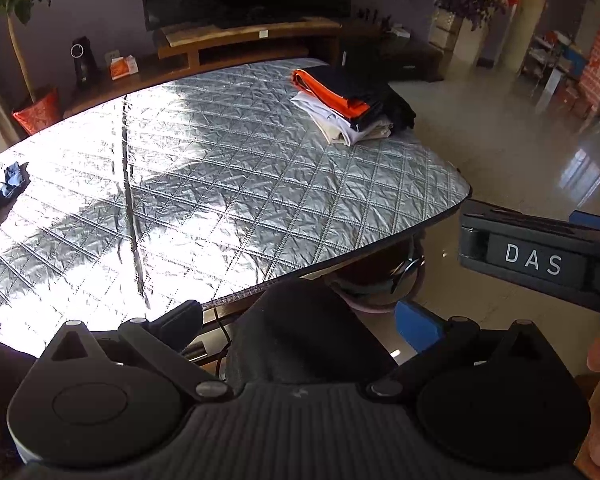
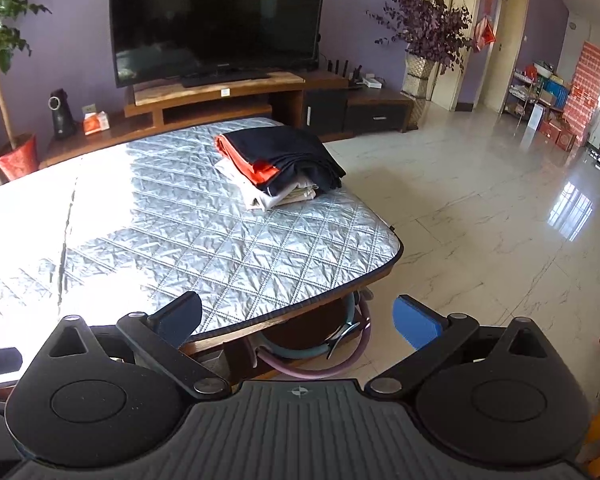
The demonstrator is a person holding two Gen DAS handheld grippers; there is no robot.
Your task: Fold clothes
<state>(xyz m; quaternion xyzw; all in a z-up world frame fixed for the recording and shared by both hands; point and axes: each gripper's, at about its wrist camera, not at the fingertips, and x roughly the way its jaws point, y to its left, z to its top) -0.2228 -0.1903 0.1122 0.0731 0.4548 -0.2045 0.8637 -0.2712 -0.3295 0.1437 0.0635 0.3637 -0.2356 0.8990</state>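
Nearest the lens, the left gripper (image 1: 298, 322) and the right gripper (image 2: 298, 318) both hang at the table's near edge with fingers spread wide, pinching nothing. Beyond them the silver quilted table cover (image 2: 236, 248) stretches away. A stack of folded clothes (image 2: 278, 164), dark and orange over white, sits at its far right. A small blue crumpled garment (image 1: 14, 180) lies far left.
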